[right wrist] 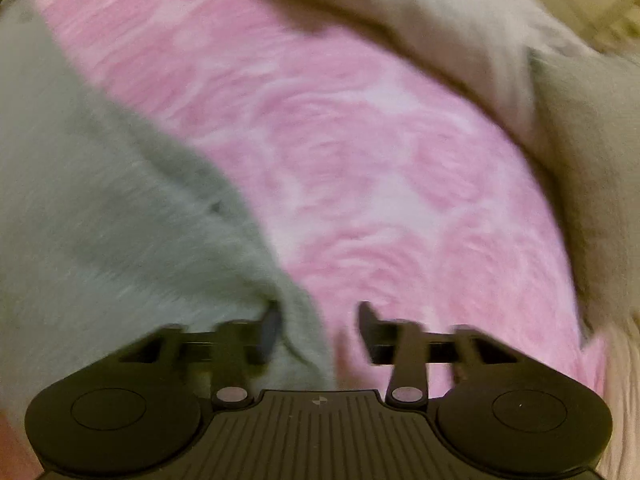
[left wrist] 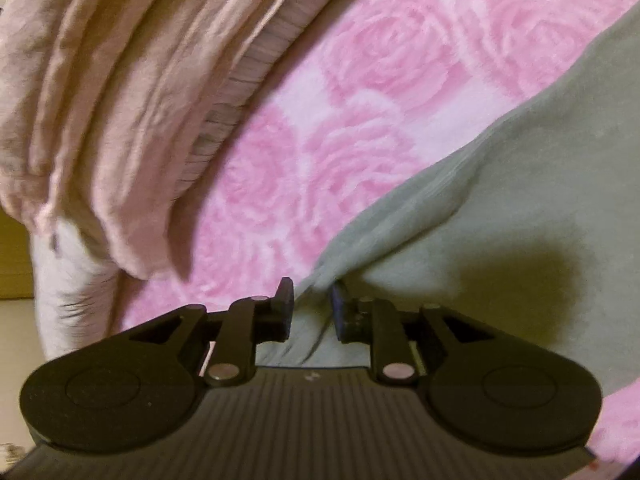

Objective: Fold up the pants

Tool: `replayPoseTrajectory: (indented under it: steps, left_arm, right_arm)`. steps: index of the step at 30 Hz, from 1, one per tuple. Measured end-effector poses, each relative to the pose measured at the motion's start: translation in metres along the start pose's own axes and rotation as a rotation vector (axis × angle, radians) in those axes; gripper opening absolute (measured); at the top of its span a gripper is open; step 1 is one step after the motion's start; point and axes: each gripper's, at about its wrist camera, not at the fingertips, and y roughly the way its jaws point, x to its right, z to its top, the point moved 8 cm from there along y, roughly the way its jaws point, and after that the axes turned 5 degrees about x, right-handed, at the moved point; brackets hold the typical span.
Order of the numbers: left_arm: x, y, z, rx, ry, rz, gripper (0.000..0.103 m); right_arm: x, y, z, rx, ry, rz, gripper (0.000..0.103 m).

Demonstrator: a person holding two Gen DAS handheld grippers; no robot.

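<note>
The grey pants (left wrist: pixel 500 208) lie flat on a pink rose-patterned blanket (left wrist: pixel 360 100), filling the right side of the left wrist view. My left gripper (left wrist: pixel 313 308) sits low over the pants' pointed edge. Its jaws stand a little apart, a raised fold of grey cloth runs up between them, and the pads do not press it. In the blurred right wrist view the pants (right wrist: pixel 100 220) cover the left side. My right gripper (right wrist: pixel 318 328) is open wide over their edge, one finger above grey cloth and the other above the blanket (right wrist: pixel 360 160).
A crumpled beige cloth (left wrist: pixel 120 80) is heaped at the left in the left wrist view. The right wrist view shows the beige cloth (right wrist: pixel 460 32) along the top and a pale cushion-like mass (right wrist: pixel 592 160) at the right.
</note>
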Motion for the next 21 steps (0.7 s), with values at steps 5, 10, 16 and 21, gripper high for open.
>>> replayPoseTrajectory:
  steps: [5,10,16,21]
  left_arm:
    - [-0.012,-0.017,-0.017,-0.010,-0.023,0.024,0.020]
    - [-0.005,-0.050,-0.047,0.009,-0.078,0.009,0.031]
    - [0.017,-0.085,-0.107,0.030,-0.086,-0.003,0.034]
    - [0.026,-0.081,-0.151,0.035,-0.139,-0.020,0.035]
  right_arm:
    - [0.007,-0.035,-0.006,0.050,0.137,-0.066,0.048]
    - [-0.014,-0.069,-0.010,0.095,0.228,-0.046,0.048]
    - [-0.079,-0.086,-0.010,0.117,0.294,0.060,0.048]
    - [-0.153,-0.093,0.000,0.105,0.296,0.144,0.049]
